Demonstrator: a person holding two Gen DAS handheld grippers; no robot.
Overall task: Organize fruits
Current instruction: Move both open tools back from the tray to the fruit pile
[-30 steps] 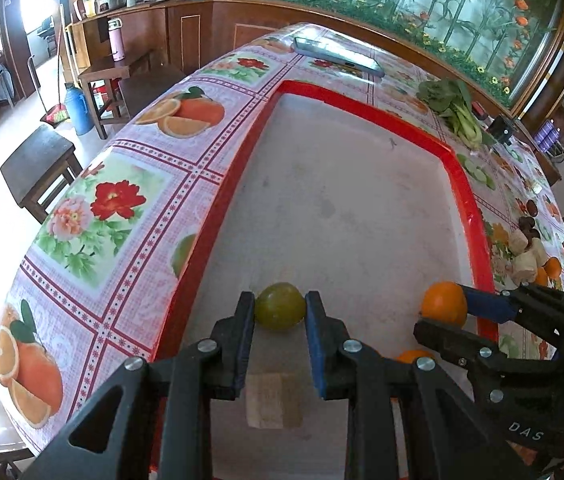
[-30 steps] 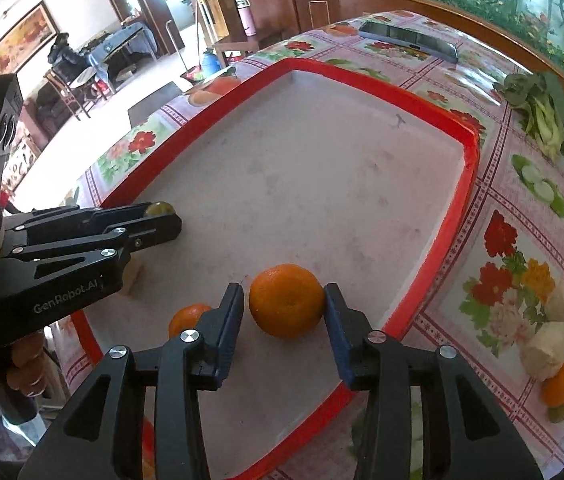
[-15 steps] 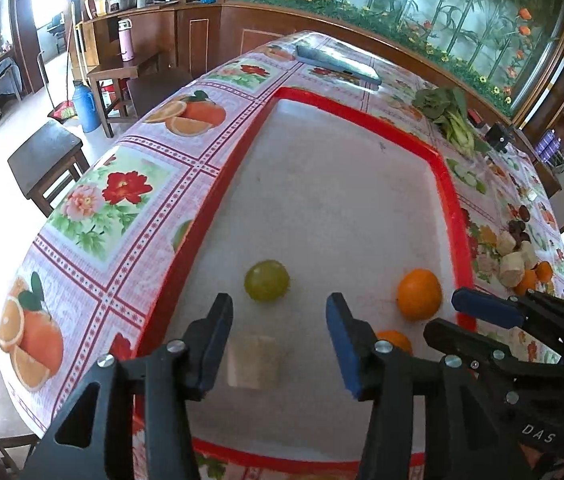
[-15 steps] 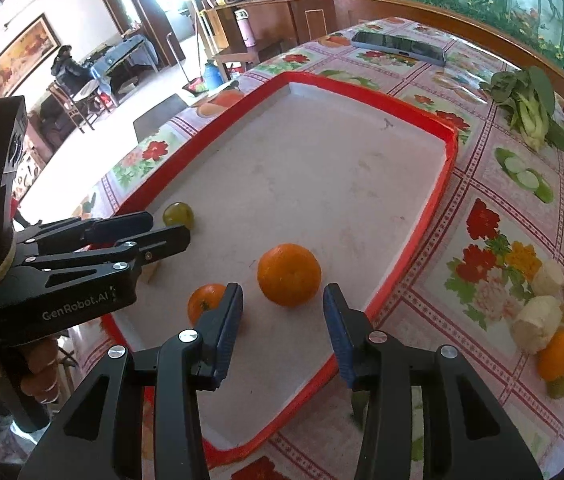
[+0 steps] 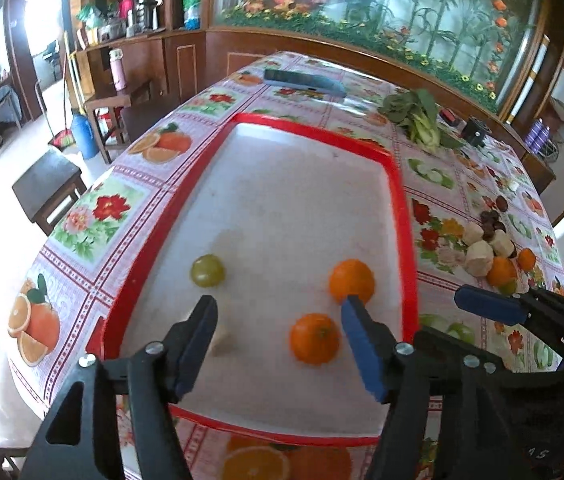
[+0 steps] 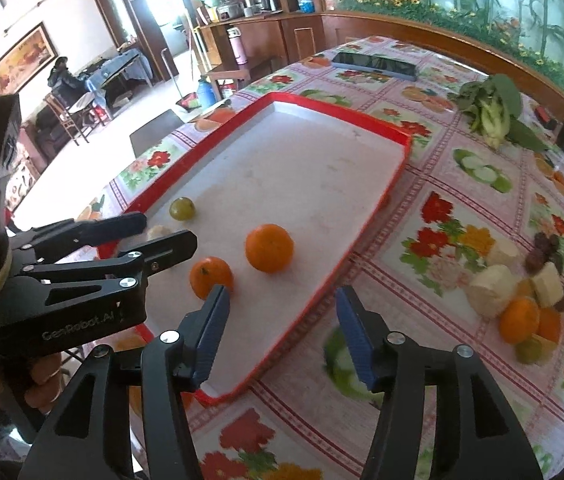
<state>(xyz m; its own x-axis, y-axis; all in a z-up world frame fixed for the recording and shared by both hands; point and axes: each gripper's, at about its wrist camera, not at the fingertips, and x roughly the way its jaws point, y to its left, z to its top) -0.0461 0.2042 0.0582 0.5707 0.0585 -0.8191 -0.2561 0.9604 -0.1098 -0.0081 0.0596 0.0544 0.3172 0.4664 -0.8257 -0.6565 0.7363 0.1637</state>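
Both grippers, left [image 5: 278, 338] and right [image 6: 280, 330], have backed off with jaws just opened and empty, leaving the green fruit [image 5: 207, 270] and two oranges [image 5: 351, 282] loose on the near end of the red-rimmed tray [image 5: 409, 240], where round fruit may roll.

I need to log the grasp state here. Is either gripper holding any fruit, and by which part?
Nothing is held. The left gripper and right gripper have just been opening, with nothing between their jaws; the green fruit and both oranges lie free.
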